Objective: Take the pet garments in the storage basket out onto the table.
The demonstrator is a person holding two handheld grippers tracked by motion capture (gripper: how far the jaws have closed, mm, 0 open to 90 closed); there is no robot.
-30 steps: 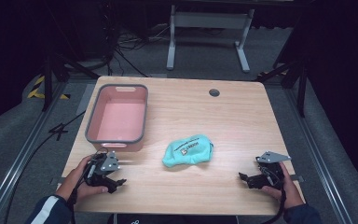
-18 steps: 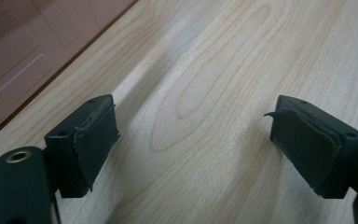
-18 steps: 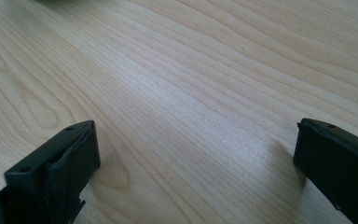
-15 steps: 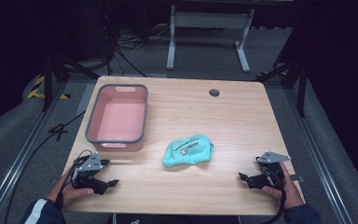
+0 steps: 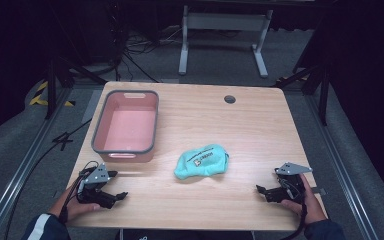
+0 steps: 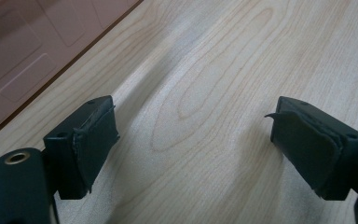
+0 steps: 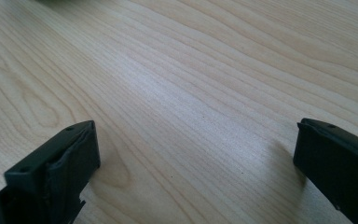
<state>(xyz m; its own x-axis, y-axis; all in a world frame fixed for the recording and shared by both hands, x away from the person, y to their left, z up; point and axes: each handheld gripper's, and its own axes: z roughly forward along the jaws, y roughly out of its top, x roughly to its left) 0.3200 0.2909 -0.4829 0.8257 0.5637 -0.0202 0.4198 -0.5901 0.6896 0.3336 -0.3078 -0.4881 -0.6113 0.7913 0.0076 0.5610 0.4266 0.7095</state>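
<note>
Both grippers rest low on the wooden table (image 5: 260,125) with jaws spread wide and empty. The left gripper (image 5: 111,194) sits near the pink tub (image 5: 125,127); the right gripper (image 5: 264,190) sits near-right. The teal pouch (image 5: 202,161) lies between them.

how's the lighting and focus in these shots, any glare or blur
High view: table evenly lit, surroundings nearly black, the teal pouch soft but readable. Left gripper view: sharp wood grain, soft shadows under the open jaws, pink bin slightly blurred. Right gripper view: a pale sheen across the wood between the jaws.
</note>
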